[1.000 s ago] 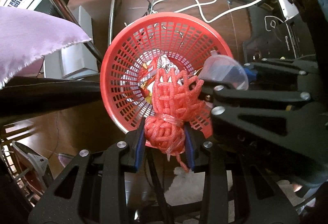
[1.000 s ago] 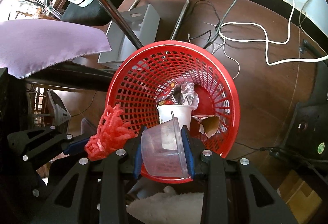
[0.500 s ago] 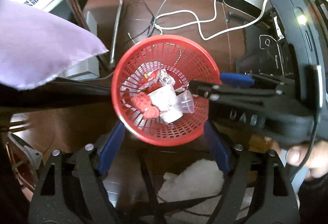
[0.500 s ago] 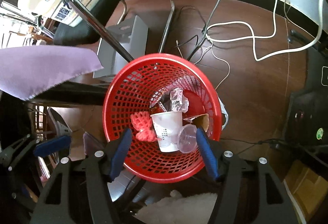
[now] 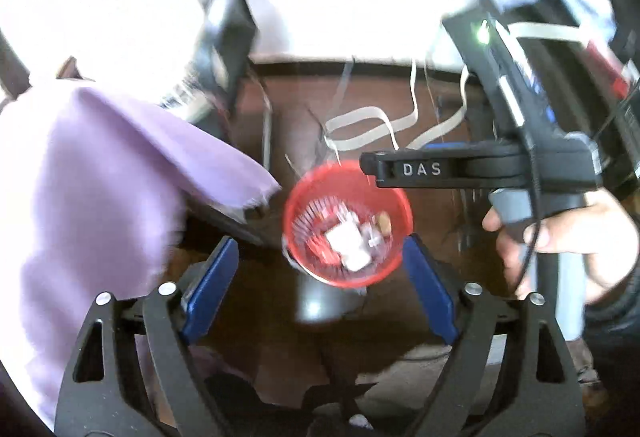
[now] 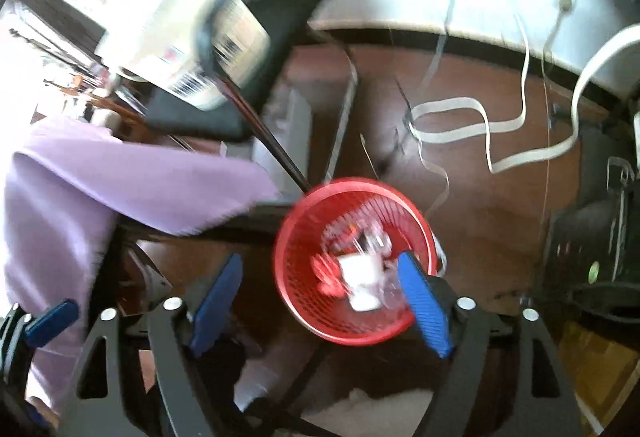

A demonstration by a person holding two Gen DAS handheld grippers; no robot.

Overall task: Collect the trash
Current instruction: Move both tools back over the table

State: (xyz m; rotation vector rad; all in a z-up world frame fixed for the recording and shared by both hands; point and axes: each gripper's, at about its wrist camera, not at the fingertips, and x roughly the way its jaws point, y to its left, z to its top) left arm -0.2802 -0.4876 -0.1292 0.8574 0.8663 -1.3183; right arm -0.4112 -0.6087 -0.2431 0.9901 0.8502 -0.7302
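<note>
Since the earlier frames both my grippers had let go and lifted away: the red mesh wad that my left gripper (image 5: 320, 285) had pinched and the clear plastic cup (image 6: 390, 287) my right gripper (image 6: 320, 301) had carried now lay inside the red basket (image 5: 394, 193), which looked smaller and farther below. Both sets of jaws had just been opening and stood wide apart with nothing between the blue pads. The basket sat on the brown floor (image 6: 500, 217) beside the purple cloth (image 5: 100, 177), holding a white paper cup (image 6: 360, 277), the mesh wad (image 6: 328, 277) and some crumpled wrappers. From here I judged the risks to be snagging a finger on the white cables (image 6: 460, 117) strewn behind the basket, or brushing the hanging cloth while swinging off for more trash; both views were smeared by motion, so aiming would be poor. On my right gripper's side (image 5: 476, 169) I could read "DAS"; the label on the white container (image 6: 192, 37) was too blurred to read
</note>
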